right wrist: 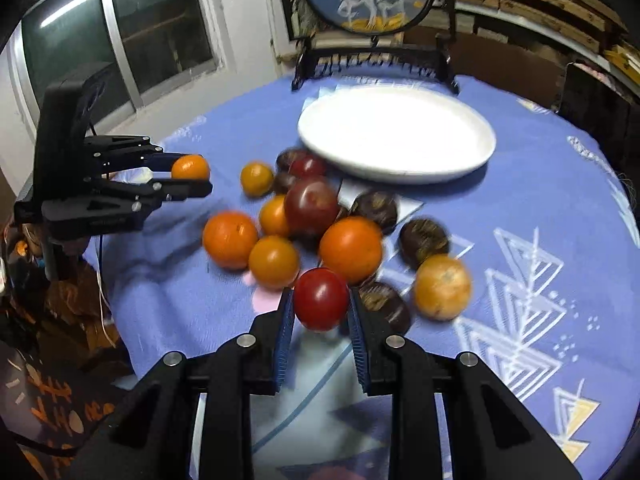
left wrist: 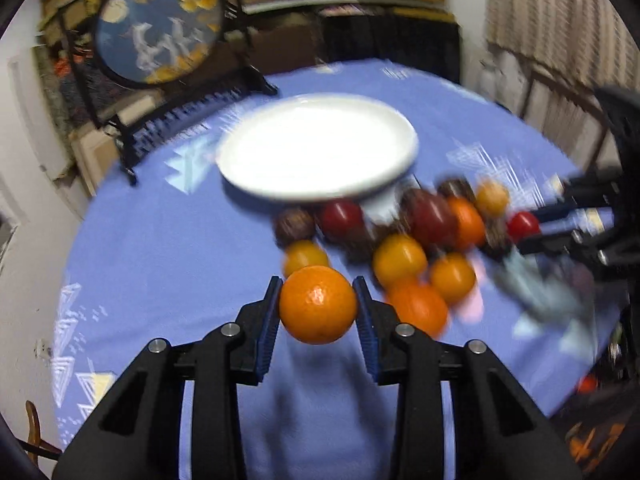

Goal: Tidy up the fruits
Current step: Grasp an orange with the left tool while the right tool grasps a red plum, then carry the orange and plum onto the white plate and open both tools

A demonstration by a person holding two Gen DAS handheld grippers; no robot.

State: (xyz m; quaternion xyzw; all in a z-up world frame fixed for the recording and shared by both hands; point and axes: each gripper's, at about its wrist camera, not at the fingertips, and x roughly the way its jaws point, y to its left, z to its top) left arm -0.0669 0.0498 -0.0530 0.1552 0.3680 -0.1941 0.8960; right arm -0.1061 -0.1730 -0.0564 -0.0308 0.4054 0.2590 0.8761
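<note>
While gripped: orange (left wrist: 318, 305), tomato (right wrist: 321, 298) between jaws.

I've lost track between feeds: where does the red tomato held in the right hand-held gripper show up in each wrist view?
Left wrist view: the red tomato sits at the far right edge, pinched at the tip of the right hand-held gripper reaching in from the right.
Right wrist view: the same tomato is at bottom centre, between that gripper's blue pads.
Shared landmark: the white plate lies beyond the fruit pile in both views.
</note>
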